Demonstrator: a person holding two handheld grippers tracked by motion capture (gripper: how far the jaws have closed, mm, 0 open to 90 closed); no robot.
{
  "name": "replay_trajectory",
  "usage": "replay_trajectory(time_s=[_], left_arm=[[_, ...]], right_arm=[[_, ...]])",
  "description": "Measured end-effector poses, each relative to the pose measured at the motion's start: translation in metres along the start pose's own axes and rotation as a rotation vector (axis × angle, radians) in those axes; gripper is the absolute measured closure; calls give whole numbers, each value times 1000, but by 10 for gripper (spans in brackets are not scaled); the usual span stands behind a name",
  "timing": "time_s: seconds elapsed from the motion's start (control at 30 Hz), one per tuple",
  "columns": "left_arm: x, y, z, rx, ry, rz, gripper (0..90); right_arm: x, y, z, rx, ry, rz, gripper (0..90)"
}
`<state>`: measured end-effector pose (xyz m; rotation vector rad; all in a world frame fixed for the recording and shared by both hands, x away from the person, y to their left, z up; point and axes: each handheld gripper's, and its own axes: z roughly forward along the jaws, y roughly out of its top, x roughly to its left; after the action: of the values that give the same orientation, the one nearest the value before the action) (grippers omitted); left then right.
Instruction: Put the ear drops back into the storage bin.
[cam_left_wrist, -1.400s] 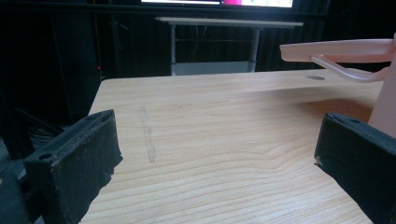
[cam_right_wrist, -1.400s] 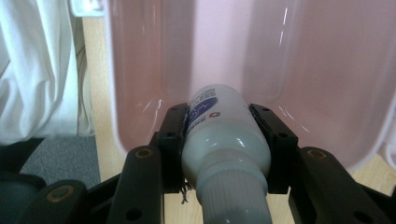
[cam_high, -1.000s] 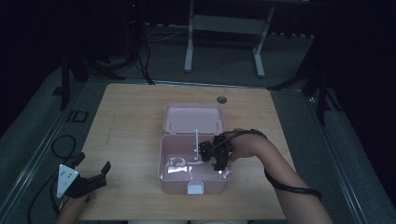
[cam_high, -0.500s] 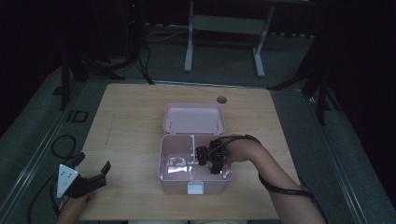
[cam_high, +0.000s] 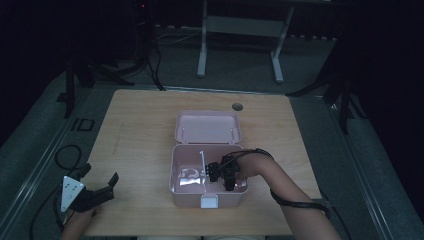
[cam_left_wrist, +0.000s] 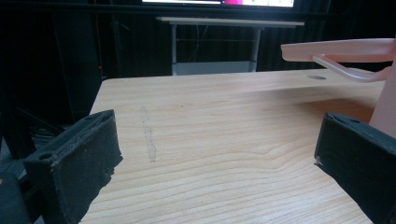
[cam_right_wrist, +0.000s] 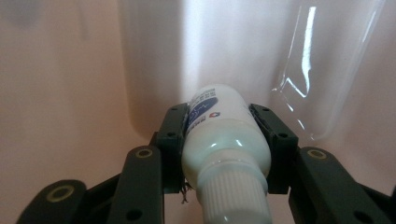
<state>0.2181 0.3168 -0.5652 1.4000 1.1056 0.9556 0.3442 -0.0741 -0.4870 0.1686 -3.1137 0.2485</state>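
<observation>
A white bottle (cam_right_wrist: 224, 140) is clamped in the right gripper (cam_high: 223, 172), long axis along the jaws, base toward the pink box (cam_high: 182, 192) floor, while the left gripper (cam_high: 90, 192) is held open, well apart.

counter (cam_high: 140, 140): pale wood, round hole (cam_high: 237, 106) near far edge, just beyond box | box (cam_high: 186, 197): pink, open, rests on counter centre-near, lid (cam_high: 208, 127) laid back behind it | left of box: bare wood with a faint streak (cam_left_wrist: 148, 135)
</observation>
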Motion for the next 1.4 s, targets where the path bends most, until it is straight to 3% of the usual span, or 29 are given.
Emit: replay_trajectory(time_s=[0.6,0.87,1.4], left_arm=[[-1,0,0,-3,-2,6,4],[-1,0,0,-4,-2,8,4],[-1,0,0,-2,0,8,4]], right_arm=[[-2,1,9,20,-1,1,591],[-2,0,6,10,19,10,551],[0,-14,-36,-87,-42,25,406]])
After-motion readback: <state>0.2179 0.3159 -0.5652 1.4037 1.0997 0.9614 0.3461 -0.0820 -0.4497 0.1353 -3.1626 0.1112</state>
